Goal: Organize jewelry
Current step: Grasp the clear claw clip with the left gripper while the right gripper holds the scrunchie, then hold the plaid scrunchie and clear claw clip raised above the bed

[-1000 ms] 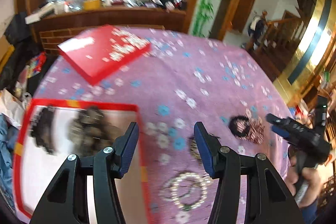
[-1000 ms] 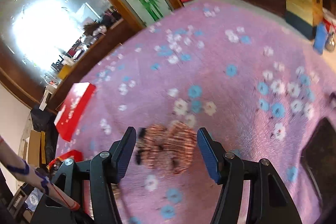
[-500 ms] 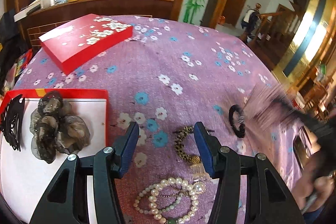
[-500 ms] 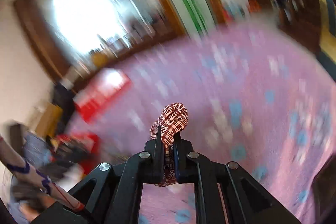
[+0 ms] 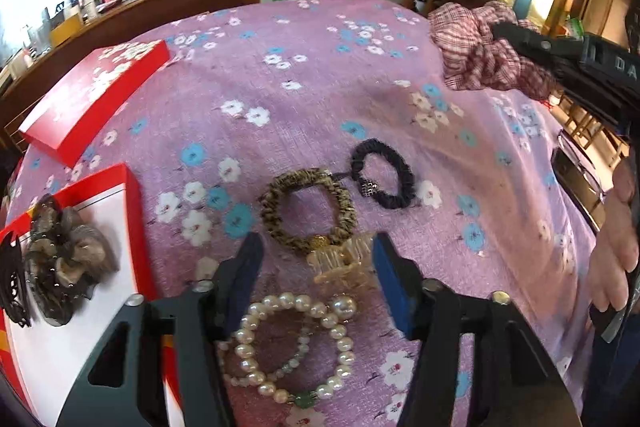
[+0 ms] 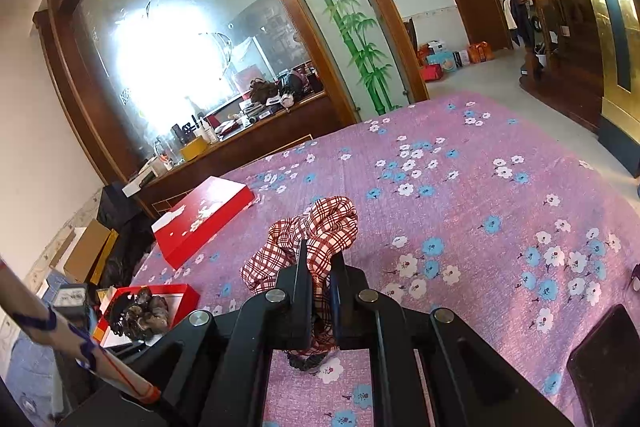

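Right wrist view: my right tool [image 6: 320,279] is pinching the plaid scrunchie [image 6: 320,227]; loose folds may slip. My left tool [image 5: 316,271], jaws just widening, empty, is straddling the clear hair claw [image 5: 340,263], risking snagging the pearl bracelet [image 5: 288,343] beside it.

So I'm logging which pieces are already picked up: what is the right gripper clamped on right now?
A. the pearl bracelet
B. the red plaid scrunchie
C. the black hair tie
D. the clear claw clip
B. The right gripper is shut on the red plaid scrunchie, whose fabric bunches out above its jaws.
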A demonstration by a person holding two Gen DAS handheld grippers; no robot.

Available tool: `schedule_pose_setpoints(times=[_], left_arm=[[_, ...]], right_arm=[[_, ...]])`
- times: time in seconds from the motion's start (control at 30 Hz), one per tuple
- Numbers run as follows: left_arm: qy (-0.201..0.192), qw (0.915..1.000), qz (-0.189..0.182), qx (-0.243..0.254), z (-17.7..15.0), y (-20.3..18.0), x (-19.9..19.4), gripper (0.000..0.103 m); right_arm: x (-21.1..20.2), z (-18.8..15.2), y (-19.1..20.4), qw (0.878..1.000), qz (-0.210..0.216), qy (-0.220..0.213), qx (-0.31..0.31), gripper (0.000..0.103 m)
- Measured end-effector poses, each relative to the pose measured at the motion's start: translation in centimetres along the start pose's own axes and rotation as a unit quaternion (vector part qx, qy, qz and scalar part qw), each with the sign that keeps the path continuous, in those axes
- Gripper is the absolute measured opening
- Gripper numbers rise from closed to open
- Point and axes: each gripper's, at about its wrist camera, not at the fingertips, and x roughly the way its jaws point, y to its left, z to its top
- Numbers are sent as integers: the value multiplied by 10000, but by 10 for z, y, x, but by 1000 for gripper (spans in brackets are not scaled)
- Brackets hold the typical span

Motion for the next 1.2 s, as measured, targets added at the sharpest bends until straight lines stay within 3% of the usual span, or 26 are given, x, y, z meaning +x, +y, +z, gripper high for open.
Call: schedule_pose_setpoints(times=[0.23,0.3,0.33,0.5,0.63,0.77,1.2], left_arm=[[-32,9982,495,348,-7,-22,14,63],[2,9972,578,464,-9,-27,20,53],[59,9970,590,503,-10,-28,24,43],[32,9976,500,474,-9,-27,20,43],[-273,9988,329,249,-4,-20,1,43],[-715,9967,382,-38,1,-11,-17,43],[-1310,9858,910,-517,5,7,-32,43]], right_arm=[[4,-3,4,9999,33,67,-89,7],[5,-3,5,9999,42,85,-94,7],[5,-4,5,9999,45,93,-106,7],[6,-5,7,9998,42,116,-138,7],[6,-6,8,9998,69,106,-146,7],[7,-9,12,9996,84,129,-229,7],[12,-17,23,9984,90,250,-505,7]])
